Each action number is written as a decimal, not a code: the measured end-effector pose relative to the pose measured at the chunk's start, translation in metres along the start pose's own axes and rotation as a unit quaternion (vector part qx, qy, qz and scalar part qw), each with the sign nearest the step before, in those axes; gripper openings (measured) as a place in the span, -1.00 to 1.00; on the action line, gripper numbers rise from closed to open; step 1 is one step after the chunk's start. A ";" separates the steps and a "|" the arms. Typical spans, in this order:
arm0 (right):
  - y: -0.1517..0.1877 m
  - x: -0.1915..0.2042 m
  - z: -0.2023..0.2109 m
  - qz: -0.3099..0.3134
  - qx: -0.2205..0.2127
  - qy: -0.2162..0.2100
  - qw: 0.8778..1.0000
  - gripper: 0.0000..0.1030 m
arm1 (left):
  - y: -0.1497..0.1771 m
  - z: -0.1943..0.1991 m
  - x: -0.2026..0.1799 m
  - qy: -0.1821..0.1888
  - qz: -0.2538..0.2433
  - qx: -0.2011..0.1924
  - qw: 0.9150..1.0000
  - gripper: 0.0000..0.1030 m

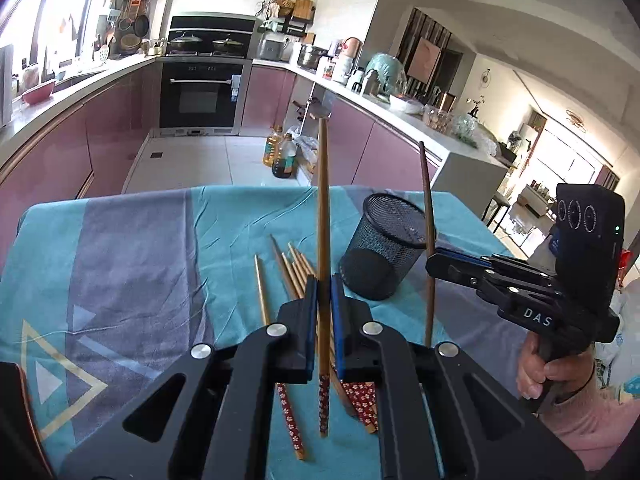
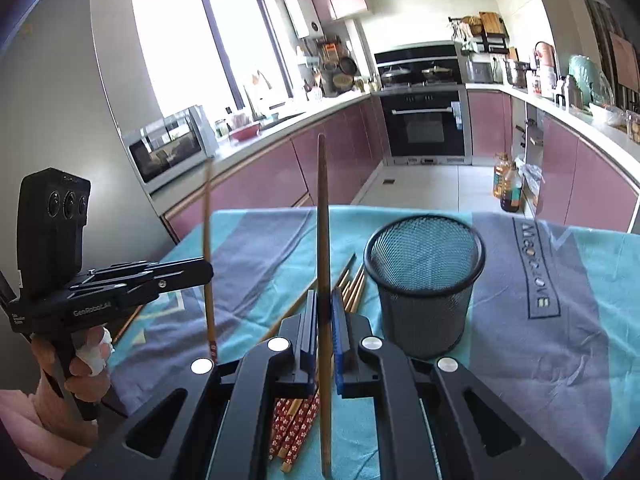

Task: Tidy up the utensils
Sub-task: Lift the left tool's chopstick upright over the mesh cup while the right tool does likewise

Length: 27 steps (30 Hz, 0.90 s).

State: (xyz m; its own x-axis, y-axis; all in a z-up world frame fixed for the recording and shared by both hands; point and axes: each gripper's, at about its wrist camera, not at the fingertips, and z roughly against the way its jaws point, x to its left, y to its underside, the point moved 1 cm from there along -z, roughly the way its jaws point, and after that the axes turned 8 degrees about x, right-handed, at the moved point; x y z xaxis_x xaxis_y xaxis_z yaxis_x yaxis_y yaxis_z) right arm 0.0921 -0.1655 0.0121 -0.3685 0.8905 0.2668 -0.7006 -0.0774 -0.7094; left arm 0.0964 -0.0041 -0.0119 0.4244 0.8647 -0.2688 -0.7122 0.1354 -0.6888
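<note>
My left claw (image 1: 324,300) grips a red-patterned chopstick (image 1: 323,240) upright. My right claw (image 2: 324,312) grips a plain chopstick (image 2: 323,240), beside the mesh cup (image 2: 424,280).

Tablecloth (image 1: 132,240): teal with grey-lilac bands, pale yellow triangle outline, dark lettering at one side. Loose chopsticks (image 1: 294,276): light wood, red ends dotted with white flowers. Chopstick in left gripper (image 1: 324,320): same wood, same red flowered end. Chopstick in right gripper (image 2: 324,320): plain brown. Both grippers black, blue pads (image 2: 338,344), silver bolts. Mesh cup (image 2: 426,284): black. Cabinet fronts (image 1: 112,136): mauve-pink. Oven (image 1: 202,94): black.
</note>
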 end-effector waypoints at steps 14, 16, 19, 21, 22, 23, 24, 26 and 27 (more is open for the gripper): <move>-0.053 -0.017 0.058 0.018 -0.091 0.000 0.996 -0.89 | -0.069 0.030 -0.044 0.053 -0.021 -0.079 0.995 -0.85; -0.063 -0.019 0.066 0.024 -0.104 0.005 0.994 -0.89 | -0.081 0.034 -0.051 0.055 -0.027 -0.088 0.994 -0.85; -0.074 -0.024 0.075 0.029 -0.120 0.013 0.992 -0.89 | -0.097 0.036 -0.062 0.058 -0.035 -0.096 0.993 -0.86; -0.080 -0.028 0.079 0.032 -0.130 0.020 0.991 -0.89 | -0.105 0.035 -0.070 0.060 -0.041 -0.100 0.992 -0.86; -0.083 -0.031 0.080 0.032 -0.133 0.022 0.990 -0.89 | -0.108 0.034 -0.074 0.059 -0.045 -0.101 0.992 -0.86; -0.085 -0.035 0.080 0.031 -0.134 0.025 0.990 -0.89 | -0.111 0.032 -0.077 0.056 -0.048 -0.101 0.992 -0.86; -0.087 -0.039 0.079 0.029 -0.134 0.028 0.990 -0.89 | -0.112 0.028 -0.079 0.054 -0.051 -0.100 0.992 -0.86; -0.088 -0.046 0.073 0.024 -0.130 0.032 0.991 -0.89 | -0.115 0.018 -0.087 0.047 -0.062 -0.093 0.993 -0.86; -0.088 -0.049 0.069 0.021 -0.124 0.034 0.991 -0.89 | -0.116 0.012 -0.088 0.040 -0.066 -0.088 0.993 -0.86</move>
State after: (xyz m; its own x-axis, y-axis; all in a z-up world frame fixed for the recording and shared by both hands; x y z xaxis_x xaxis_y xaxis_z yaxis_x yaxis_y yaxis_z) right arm 0.1304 -0.2335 0.1064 -0.3466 0.9174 0.1956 -0.5104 -0.0095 -0.8599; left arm 0.1345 -0.0900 0.0998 0.5558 0.8029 -0.2157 -0.5415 0.1528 -0.8267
